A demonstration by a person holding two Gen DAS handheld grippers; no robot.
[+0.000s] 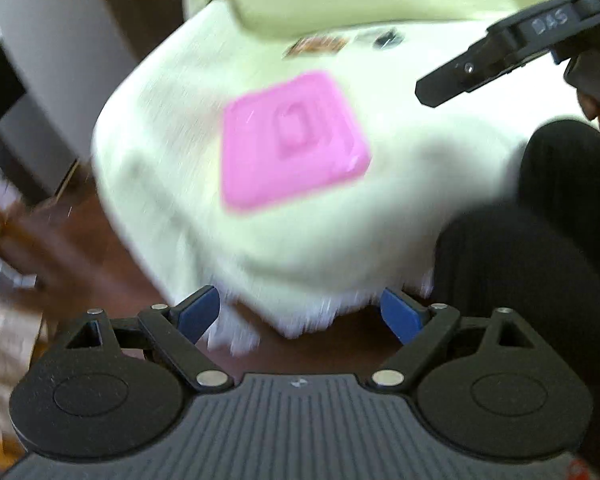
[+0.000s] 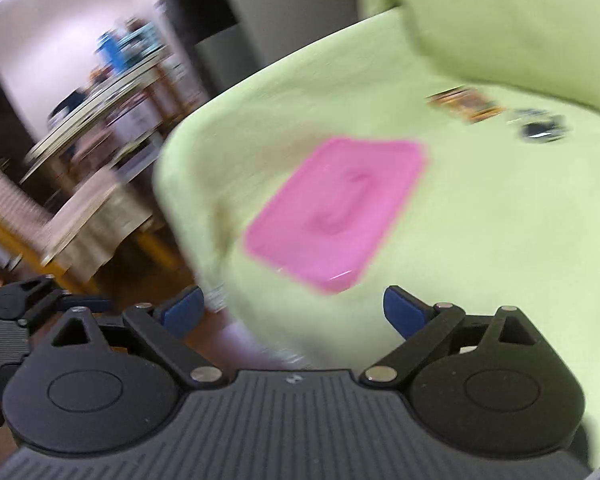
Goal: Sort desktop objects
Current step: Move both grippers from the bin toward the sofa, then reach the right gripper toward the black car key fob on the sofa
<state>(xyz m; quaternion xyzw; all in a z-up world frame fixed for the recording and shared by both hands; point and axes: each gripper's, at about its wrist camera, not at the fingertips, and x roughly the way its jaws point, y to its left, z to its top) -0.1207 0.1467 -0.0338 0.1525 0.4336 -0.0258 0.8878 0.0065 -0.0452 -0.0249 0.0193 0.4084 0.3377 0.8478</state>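
Right wrist: blurred pink tray (image 2: 336,216)

Both wrist cameras look down, close, sharing the pink tray (image 1: 292,140) on the green cloth (image 2: 480,240).

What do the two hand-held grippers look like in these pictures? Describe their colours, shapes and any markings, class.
Both match. The left gripper and the right gripper each have a ribbed dark grey body, two round black discs, black linkage bars with silver pivot pins, and blue finger pads. In the left wrist view the right gripper's black side bears blurred pale lettering, not clearly readable. A black sleeve shows there too.
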